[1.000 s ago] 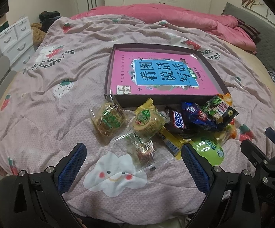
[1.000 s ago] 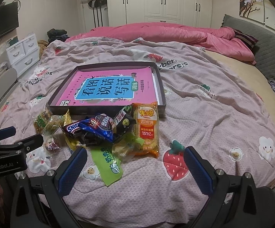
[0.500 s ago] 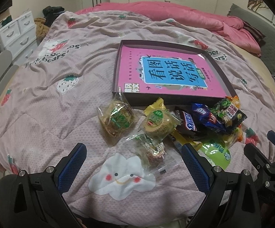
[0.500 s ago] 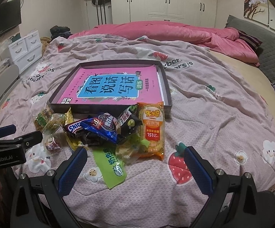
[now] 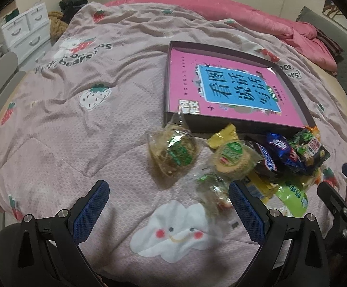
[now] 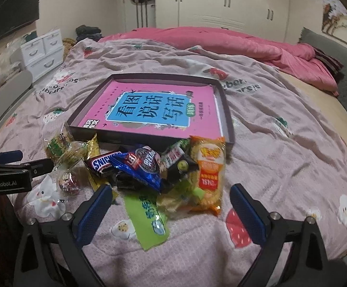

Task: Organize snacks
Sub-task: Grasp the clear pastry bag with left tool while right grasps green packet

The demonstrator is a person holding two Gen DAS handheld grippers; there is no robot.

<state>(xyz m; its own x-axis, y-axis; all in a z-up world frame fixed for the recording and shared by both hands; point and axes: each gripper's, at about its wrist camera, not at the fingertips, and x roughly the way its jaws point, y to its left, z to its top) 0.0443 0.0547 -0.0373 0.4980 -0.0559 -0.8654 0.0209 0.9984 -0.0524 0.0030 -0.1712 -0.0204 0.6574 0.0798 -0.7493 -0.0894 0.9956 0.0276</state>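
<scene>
left gripper: jaws spread, nothing clasped; the clear-wrapped small candy lies just inside its right finger, at about 3 o'clock from the gap's middle.
right gripper: released and holding nothing, though its jaws have just been narrowing a little; the tail of the snack pile sits between the pads, untouched.
snacks, place: heaped on the bed quilt against the near wall of the dark tray, at its 6 o'clock; none inside yet.
tray contents: a pink book fills nearly the whole floor, so I judge little flat room is left for packets.
risk, overlap: the Snickers bar, blue cookie pack and orange rice cracker pack lie across one another; a grab on one may drag its neighbours or pinch two at once.
risk, slippery film: the round pastry and the clear-wrapped cake wear loose glossy wrap; pads closing on film alone could slip off.
risk, soft bed: pressing down would sink the quilt and tilt the tray, or catch cloth in the pads.
risk, two grippers: they work close together at the pile and could knock each other.
risk, green sachet: flat on the quilt at 6 o'clock of the pile, hard to get under.
</scene>
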